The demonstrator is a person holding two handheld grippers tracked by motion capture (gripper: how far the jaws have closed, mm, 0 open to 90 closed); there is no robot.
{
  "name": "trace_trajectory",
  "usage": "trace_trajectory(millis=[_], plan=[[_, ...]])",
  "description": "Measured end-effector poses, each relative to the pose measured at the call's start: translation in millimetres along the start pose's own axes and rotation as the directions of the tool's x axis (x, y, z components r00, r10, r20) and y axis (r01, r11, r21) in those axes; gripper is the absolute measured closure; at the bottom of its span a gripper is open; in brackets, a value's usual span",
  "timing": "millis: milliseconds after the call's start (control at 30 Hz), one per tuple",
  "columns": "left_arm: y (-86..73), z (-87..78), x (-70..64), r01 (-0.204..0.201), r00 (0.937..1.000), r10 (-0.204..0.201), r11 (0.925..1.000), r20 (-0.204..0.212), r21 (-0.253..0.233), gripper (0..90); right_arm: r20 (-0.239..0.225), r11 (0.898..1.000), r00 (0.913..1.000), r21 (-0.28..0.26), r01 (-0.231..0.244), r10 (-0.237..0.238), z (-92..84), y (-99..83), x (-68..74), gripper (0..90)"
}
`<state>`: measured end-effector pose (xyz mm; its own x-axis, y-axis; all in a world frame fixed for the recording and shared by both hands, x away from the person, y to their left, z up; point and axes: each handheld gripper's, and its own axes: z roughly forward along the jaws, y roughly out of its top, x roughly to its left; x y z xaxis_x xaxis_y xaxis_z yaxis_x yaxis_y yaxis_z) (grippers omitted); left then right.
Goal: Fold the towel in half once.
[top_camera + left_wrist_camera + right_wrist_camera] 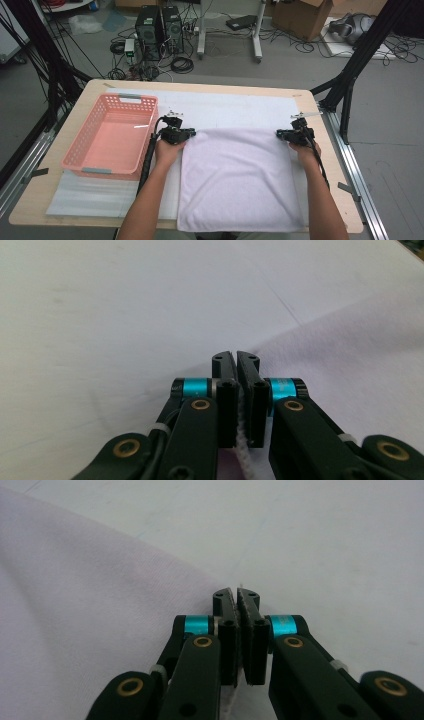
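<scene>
A pale lilac towel (239, 180) lies flat on the white sheet in front of the person. My left gripper (191, 133) is at the towel's far left corner, jaws shut with the towel's (350, 365) edge pinched between the pads. My right gripper (280, 134) is at the far right corner, jaws shut on the towel's (75, 605) edge as well. In each gripper view (236, 360) (236, 596) a strip of cloth shows between the closed black jaws.
A pink plastic basket (87, 134) stands at the left of the table, close beside the left hand. A white sheet (240, 107) covers the wooden tabletop (327, 150). Beyond the far edge are computer towers, cables and boxes on the floor.
</scene>
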<state>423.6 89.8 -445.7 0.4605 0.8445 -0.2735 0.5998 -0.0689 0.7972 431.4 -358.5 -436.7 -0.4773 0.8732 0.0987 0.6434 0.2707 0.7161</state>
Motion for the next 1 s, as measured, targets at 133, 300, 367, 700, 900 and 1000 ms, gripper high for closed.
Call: trace_trajectory(millis=[133, 300, 367, 700, 900, 1000], plan=[[13.0, -9.6, -0.9, 0.018, 0.9992, -0.022, 0.9896, -0.033, -0.143, 87.0, 0.023, 0.981, 0.9992, -0.192, 0.035, -0.032, -21.5, 6.7, -3.1, 87.9], [34.6, -10.0, -4.8, -0.005, 0.9981, -0.009, 0.9753, -0.061, -0.221, 86.9, 0.085, 0.95, 0.9945, -0.301, 0.084, -0.061, -30.2, 19.3, -2.7, 87.8], [41.2, -8.4, -5.4, -0.02, 0.997, 0.001, 0.9701, -0.078, -0.242, 86.7, 0.096, 0.945, 0.9945, -0.319, 0.069, -0.04, -28.7, 22.9, -2.7, 87.6], [31.9, 5.5, 2.1, 0.068, 0.9958, -0.072, 0.9949, -0.056, -0.074, 36.2, 0.133, 0.972, 0.9858, -0.223, -0.071, 0.103, -16.1, 25.6, -11.0, 47.1], [30.6, 4.4, -3.6, 0.05, 0.9983, -0.051, 0.9985, -0.031, -0.024, 39.3, 0.077, 0.978, 0.9912, -0.186, -0.092, 0.108, -21.1, 21.2, -12.1, 51.0], [28.9, 1.7, -8.8, 0.026, 0.9996, -0.026, 0.9995, -0.01, -0.019, 40.7, 0.066, 0.985, 0.995, -0.159, -0.064, 0.076, -23.1, 15.3, -9.3, 52.6]])
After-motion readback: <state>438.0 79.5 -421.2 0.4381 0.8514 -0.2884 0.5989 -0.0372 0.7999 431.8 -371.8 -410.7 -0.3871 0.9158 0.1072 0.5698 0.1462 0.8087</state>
